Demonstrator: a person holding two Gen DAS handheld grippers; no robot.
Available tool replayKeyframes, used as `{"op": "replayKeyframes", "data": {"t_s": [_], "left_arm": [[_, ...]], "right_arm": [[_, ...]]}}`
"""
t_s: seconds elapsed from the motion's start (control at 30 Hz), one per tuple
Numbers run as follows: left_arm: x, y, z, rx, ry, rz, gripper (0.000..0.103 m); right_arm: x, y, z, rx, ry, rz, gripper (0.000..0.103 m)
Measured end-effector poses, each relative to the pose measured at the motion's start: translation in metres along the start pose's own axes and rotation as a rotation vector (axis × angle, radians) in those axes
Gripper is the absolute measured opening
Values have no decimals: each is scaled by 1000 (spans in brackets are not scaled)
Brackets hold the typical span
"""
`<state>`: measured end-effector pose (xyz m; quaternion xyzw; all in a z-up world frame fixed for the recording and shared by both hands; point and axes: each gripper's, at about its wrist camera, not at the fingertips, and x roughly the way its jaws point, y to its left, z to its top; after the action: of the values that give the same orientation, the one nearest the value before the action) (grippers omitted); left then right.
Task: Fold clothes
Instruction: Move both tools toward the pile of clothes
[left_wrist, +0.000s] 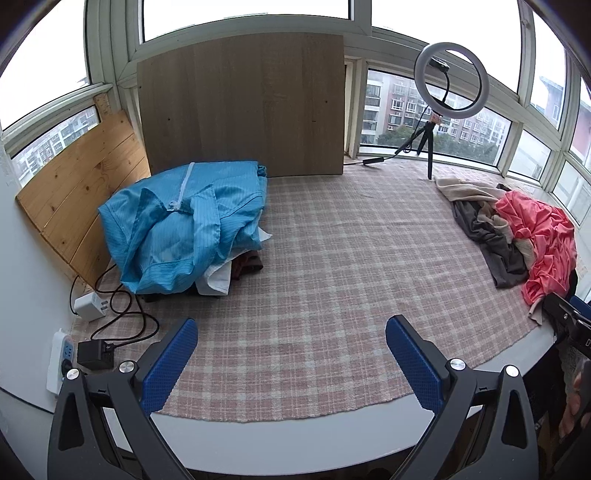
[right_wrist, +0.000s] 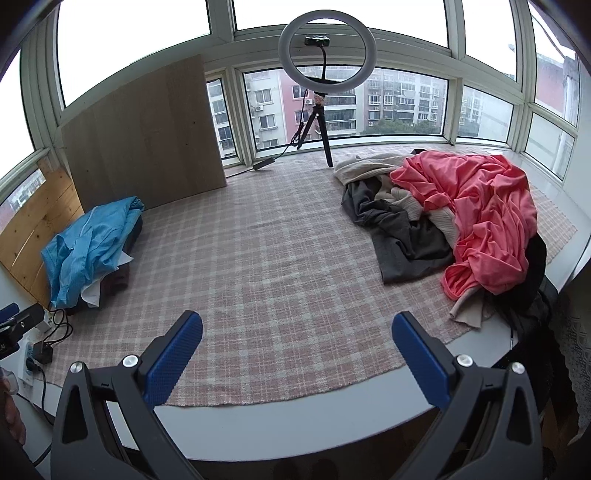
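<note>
A checked cloth (left_wrist: 332, 258) covers the table. On its left side sits a stack of folded clothes (left_wrist: 184, 229), a jacket on top, with a leaning board (left_wrist: 240, 103) behind it and chargers and cables (left_wrist: 96, 325) just left of it. On the right lies a loose heap of clothes (right_wrist: 461, 221). Behind that heap, near the windows (right_wrist: 406, 99), stands a ring light on a tripod (right_wrist: 325, 55). The middle of the cloth lies between stack and heap.

The pink-and-grey checked woven cloth (left_wrist: 325, 258) covering the sill has a coarse, matt weave. The blue striped garment (left_wrist: 184, 225) is thin, smooth fabric with a slight sheen. The coral-pink garment (right_wrist: 484, 218) is soft, draping jersey. The dark grey garment (right_wrist: 399, 236) is matt knit. The pale pine board (left_wrist: 77, 192) shows knots and a satin finish. The grey-brown laminate panel (left_wrist: 243, 103) is smooth and matt. The left gripper (left_wrist: 291, 347) and right gripper (right_wrist: 297, 343) carry textured blue plastic pads on matt black plastic arms with bright metal screws.
</note>
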<state>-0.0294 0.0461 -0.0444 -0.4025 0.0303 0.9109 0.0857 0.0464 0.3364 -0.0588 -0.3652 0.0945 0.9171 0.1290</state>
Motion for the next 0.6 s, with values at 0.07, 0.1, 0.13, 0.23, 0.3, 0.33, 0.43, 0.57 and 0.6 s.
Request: {"op": "replayKeyframes", "data": {"t_s": [0.07,0.1,0.13,0.23,0.3,0.33,0.43,0.57,0.6], "left_arm": [[3,-9,2,23,2,-17,102],[5,-13,3,32,3,-27,102],[6,-16,4,38,6,-38,102],[12,-26,7,55,15,-79,102],[16,-33,9,66,21,-102,102],[18,-37,11,71,25,-111,102],[27,-49,16,82,41,-136,102],[37,-67,25,96,52,-157,102],[39,-72,28,99,54,-159,102]], "right_arm": [[-3,-7,-1,5,-3,-27,103],[-4,-11,-2,8,-5,-45,103],[-6,-14,-2,10,-7,-61,103],[-8,-26,-4,24,-2,-85,103],[-9,-38,-6,40,0,-100,103],[-9,-43,-7,48,2,-108,103],[-11,-59,-9,70,9,-130,103],[-13,-84,-7,104,5,-156,103],[-12,-91,-4,110,4,-162,103]]}}
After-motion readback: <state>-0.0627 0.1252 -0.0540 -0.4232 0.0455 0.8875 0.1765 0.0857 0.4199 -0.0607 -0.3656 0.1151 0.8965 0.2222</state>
